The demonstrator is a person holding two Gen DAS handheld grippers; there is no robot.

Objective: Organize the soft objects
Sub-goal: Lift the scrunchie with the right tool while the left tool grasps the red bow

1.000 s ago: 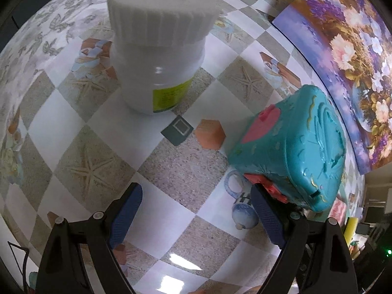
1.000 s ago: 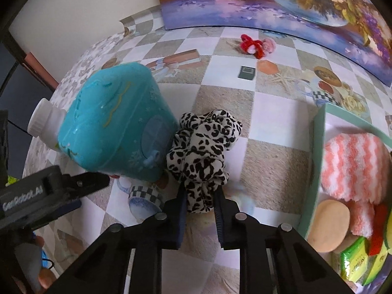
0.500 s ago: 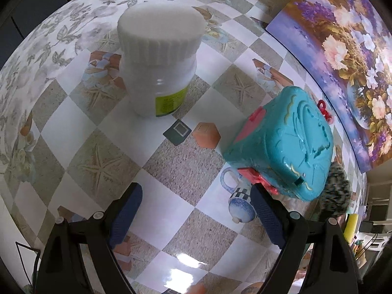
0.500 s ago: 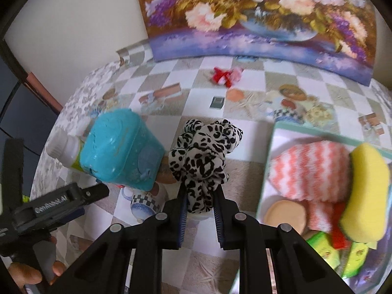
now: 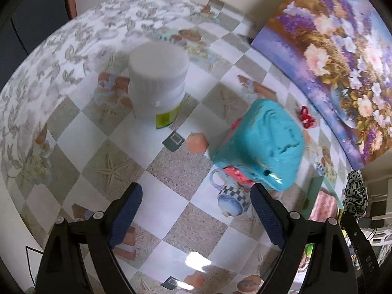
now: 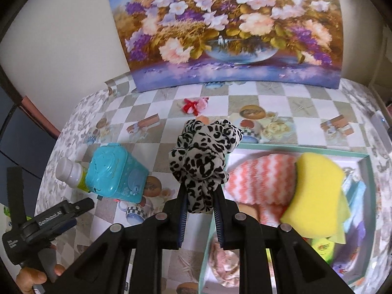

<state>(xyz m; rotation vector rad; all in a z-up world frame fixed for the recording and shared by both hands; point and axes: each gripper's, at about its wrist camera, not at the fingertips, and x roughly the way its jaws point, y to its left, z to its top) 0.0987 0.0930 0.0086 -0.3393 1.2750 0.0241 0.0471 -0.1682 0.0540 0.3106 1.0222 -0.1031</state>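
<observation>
My right gripper is shut on a leopard-print scrunchie, held up in the air over the left rim of a teal tray. In the tray lie a coral zigzag cloth, a yellow sponge and other small items. The same scrunchie shows at the right edge of the left wrist view. My left gripper hangs open above the checkered tablecloth with nothing between its fingers. A small red and pink bow lies near the painting.
A teal plastic case stands beside a white screw-cap bottle on the left side of the table. A flower painting leans against the back wall. A hand holds the left gripper's handle.
The right gripper has lifted the scrunchie off the table and carried it right, toward the tray. The left gripper has risen, so the bottle and case look smaller.
</observation>
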